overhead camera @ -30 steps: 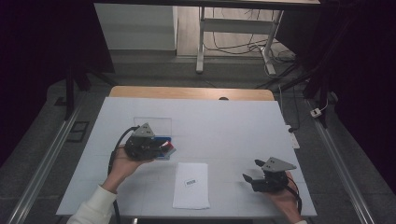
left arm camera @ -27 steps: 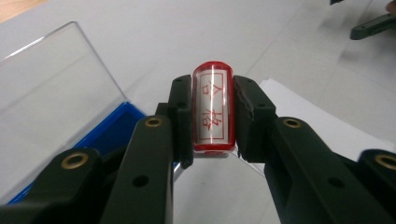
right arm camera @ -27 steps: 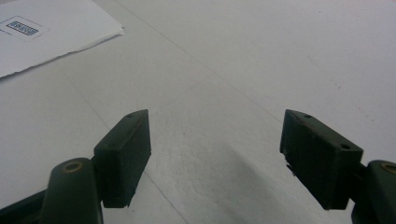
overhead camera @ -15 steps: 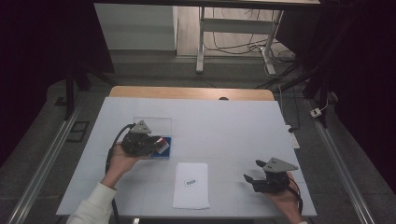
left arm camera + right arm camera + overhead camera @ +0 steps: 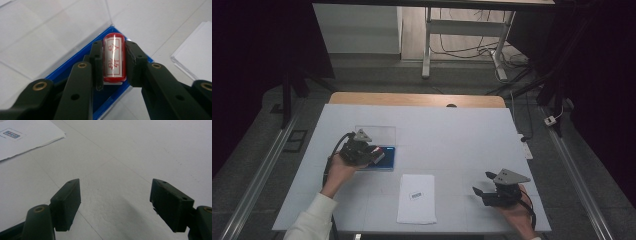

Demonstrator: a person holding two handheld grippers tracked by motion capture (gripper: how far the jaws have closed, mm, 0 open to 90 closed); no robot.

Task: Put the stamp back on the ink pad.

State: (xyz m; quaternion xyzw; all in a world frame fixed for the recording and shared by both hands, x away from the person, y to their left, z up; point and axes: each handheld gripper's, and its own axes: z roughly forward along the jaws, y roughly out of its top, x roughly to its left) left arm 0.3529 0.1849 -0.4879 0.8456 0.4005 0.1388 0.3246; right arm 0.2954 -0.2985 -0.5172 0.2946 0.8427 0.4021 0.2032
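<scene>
My left gripper [image 5: 376, 155] [image 5: 114, 50] is shut on a small red-and-white stamp [image 5: 114, 58] with red characters on its side. The stamp hangs just above a blue tray [image 5: 385, 160] [image 5: 75, 60], whose clear lid [image 5: 375, 134] [image 5: 50, 30] lies open behind it. A white sheet of paper [image 5: 416, 198] [image 5: 22, 137] with a small printed label lies at the front middle of the table. My right gripper [image 5: 478, 192] [image 5: 116, 195] is open near the front right, low over bare table, with nothing between its jaws.
The white table top [image 5: 452, 135] has a wooden strip along its far edge. A desk frame and cables [image 5: 462, 50] stand on the floor beyond. A metal rail [image 5: 257, 175] runs along the table's left side, and another runs along its right.
My left gripper with the stamp has shifted slightly toward the far side over the blue tray. The right gripper has stayed put.
</scene>
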